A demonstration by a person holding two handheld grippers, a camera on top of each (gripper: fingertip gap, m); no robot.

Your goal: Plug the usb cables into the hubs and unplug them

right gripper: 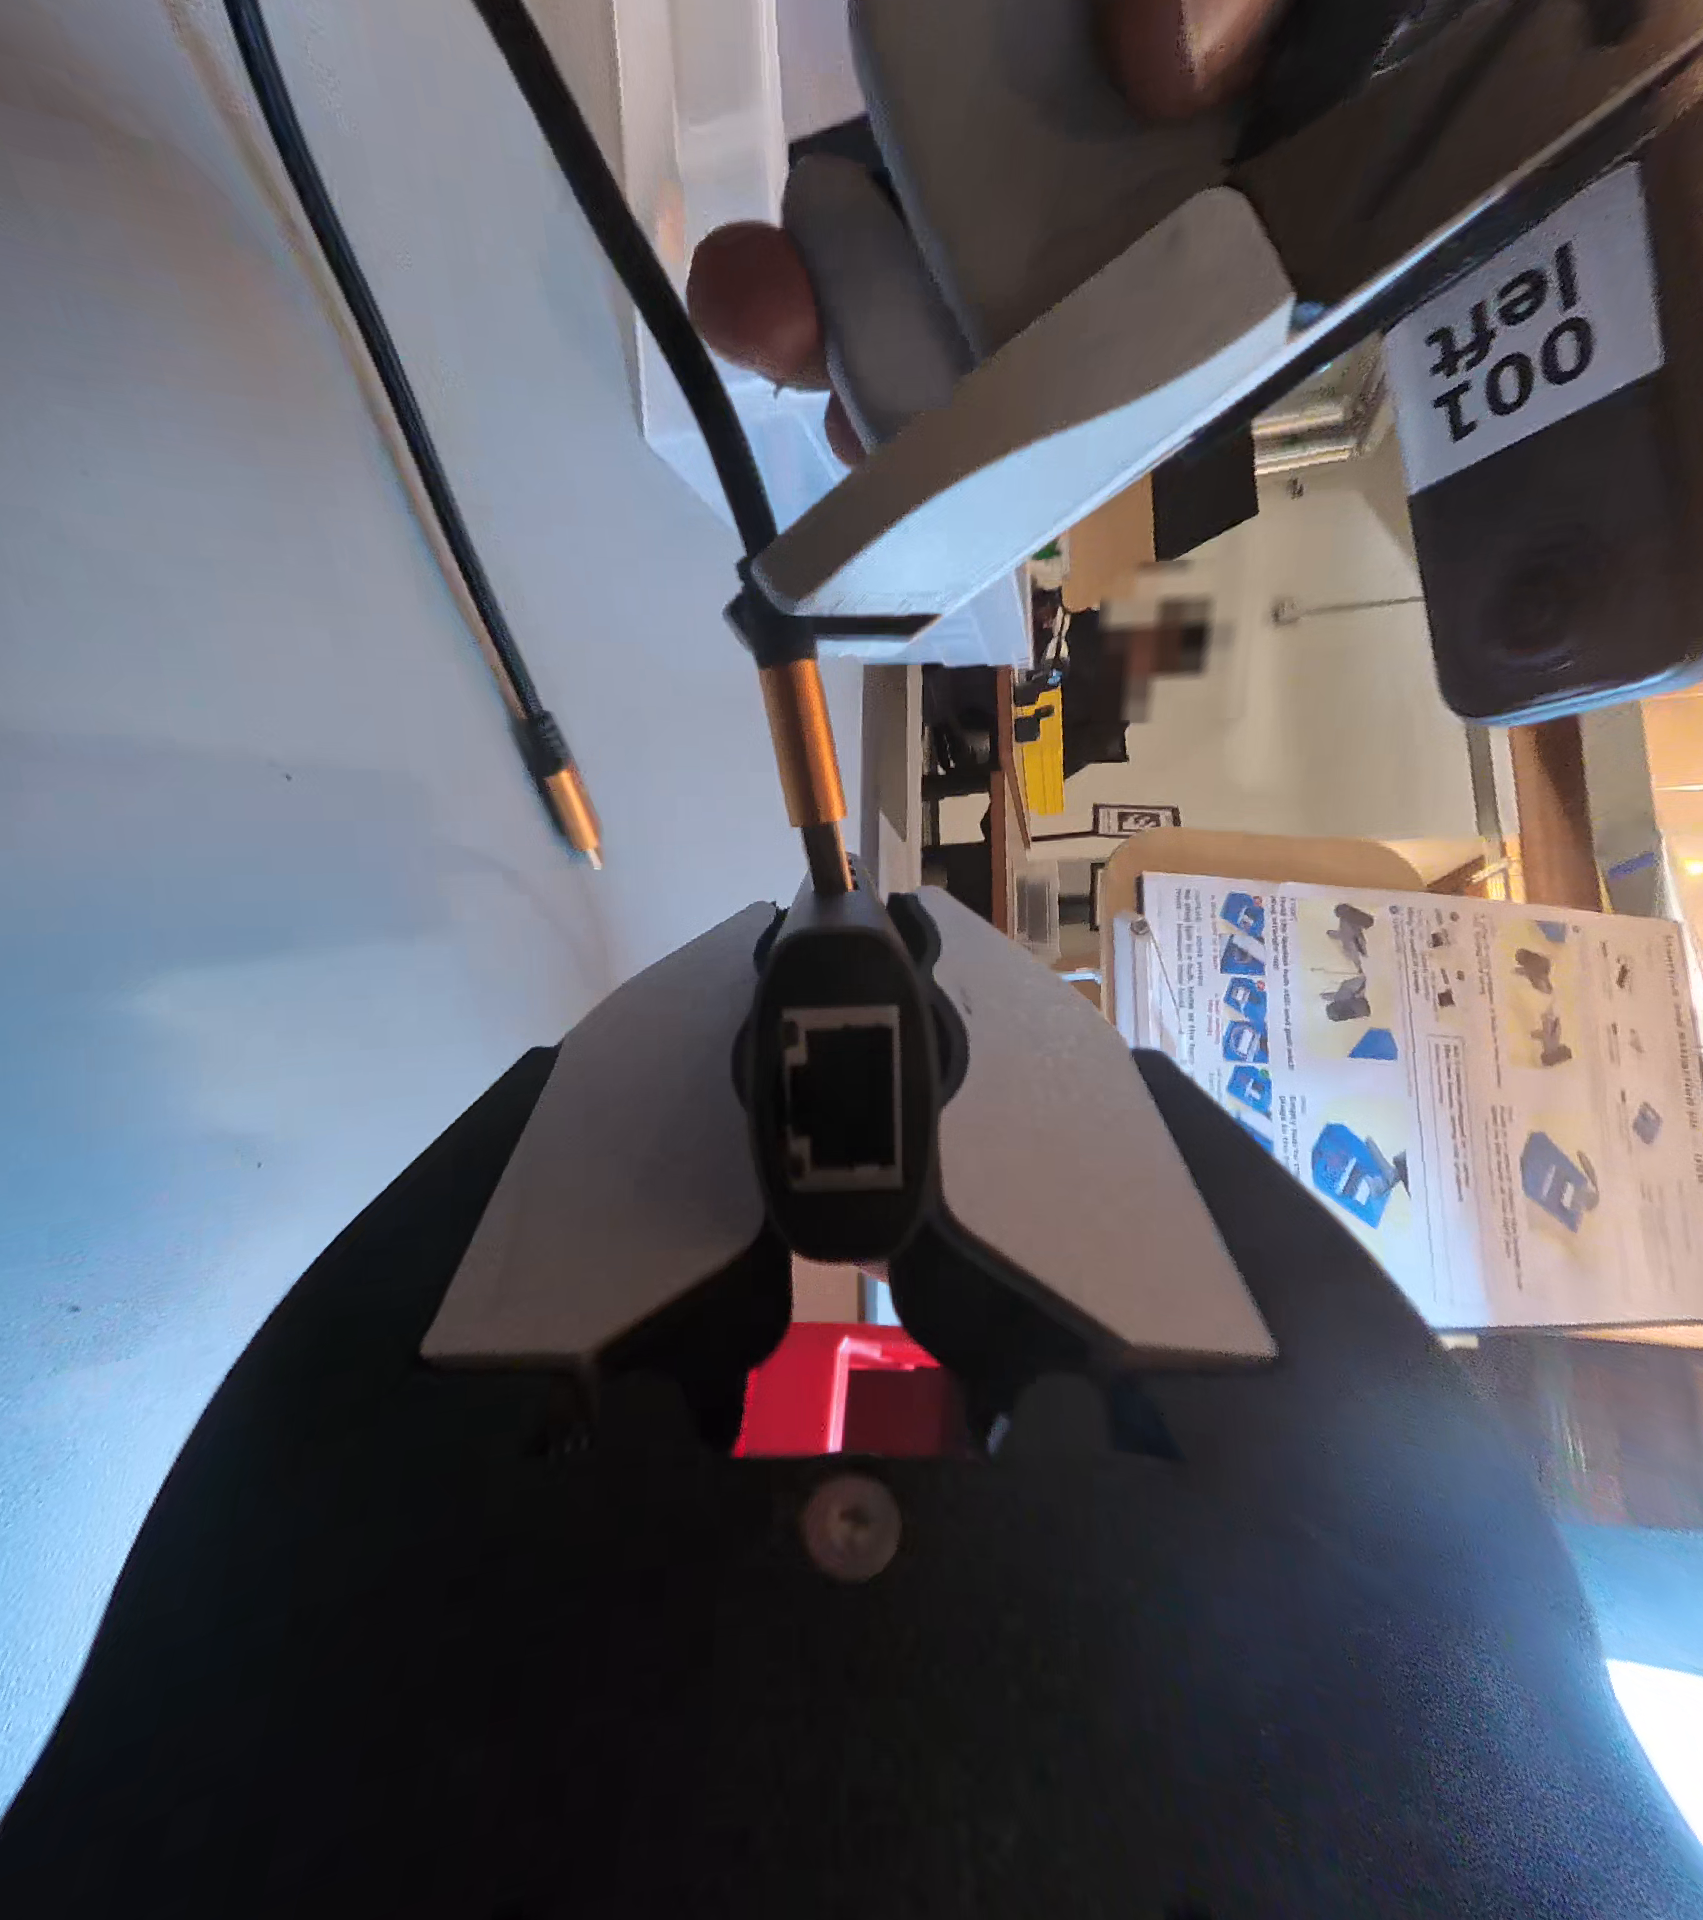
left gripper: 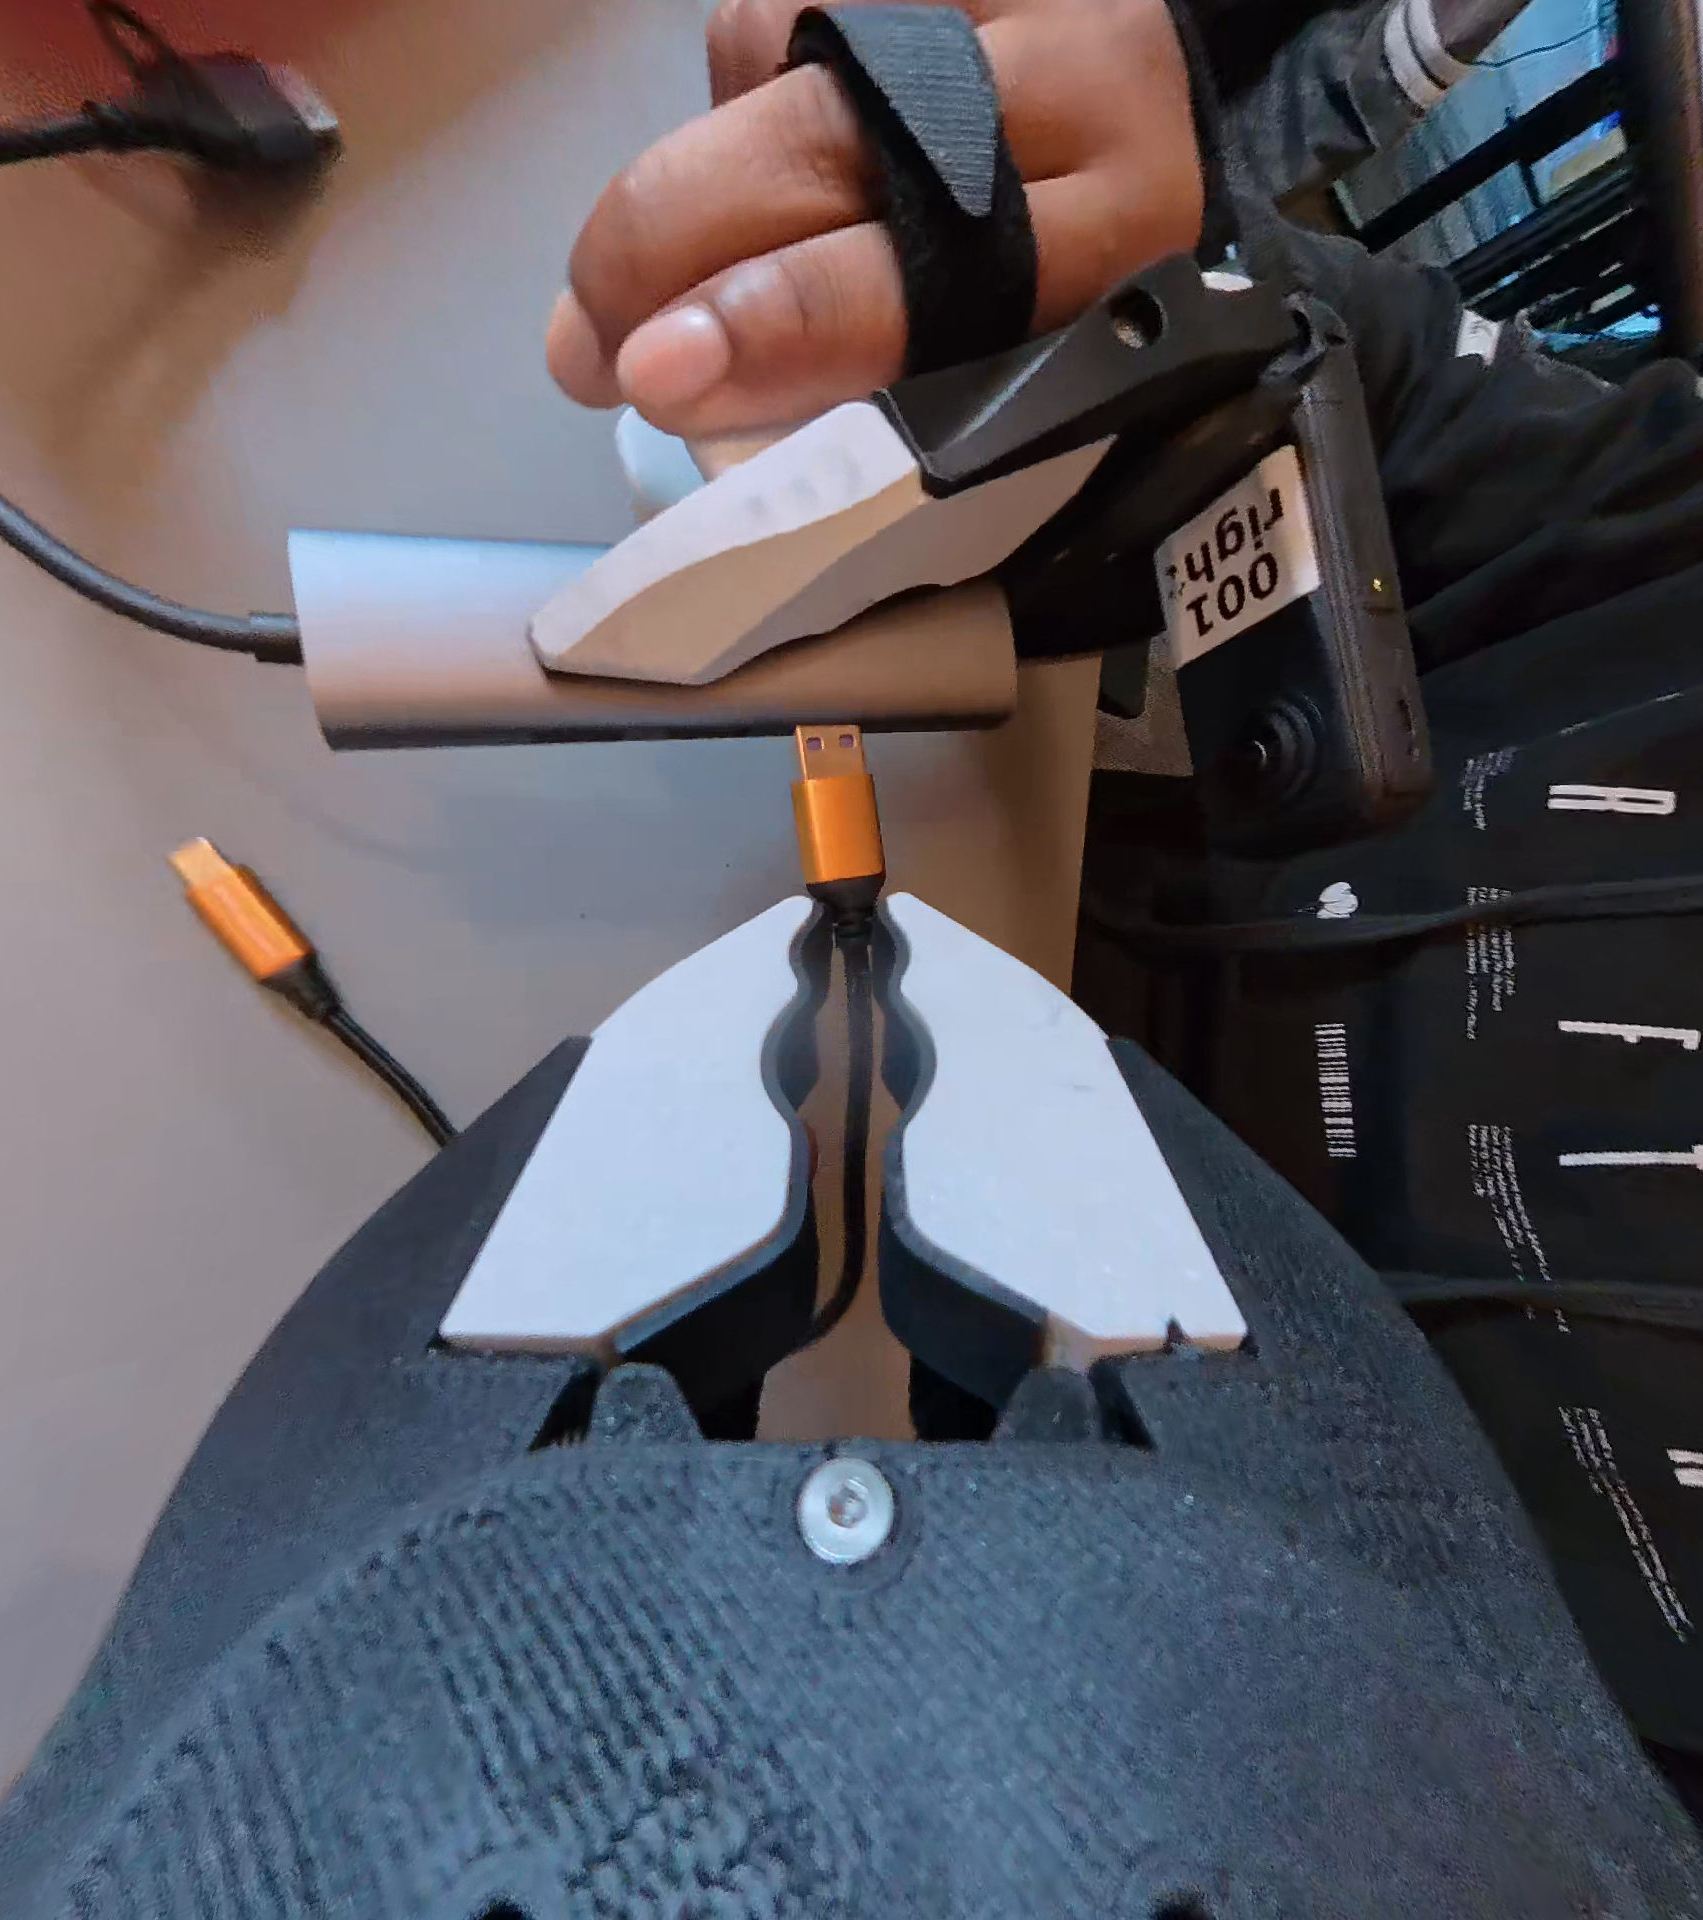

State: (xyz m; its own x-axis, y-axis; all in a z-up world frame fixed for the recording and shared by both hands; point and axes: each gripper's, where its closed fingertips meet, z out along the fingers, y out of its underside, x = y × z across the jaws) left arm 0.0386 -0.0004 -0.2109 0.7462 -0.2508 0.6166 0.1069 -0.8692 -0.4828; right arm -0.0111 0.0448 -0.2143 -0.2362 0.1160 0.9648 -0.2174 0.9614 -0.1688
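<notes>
At frame centre, our left gripper [left gripper: 849, 909] pinches the orange USB cable [left gripper: 834, 821] beneath the grey hub [left gripper: 431, 644], which our right gripper [right gripper: 852, 914] clamps.

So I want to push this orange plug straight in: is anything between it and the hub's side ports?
Nothing visible. The orange USB plug, held by its cable in the left gripper, has its metal tip right at the grey hub's port edge. The right gripper clamps the hub from its flat faces, clear of that edge.
</notes>
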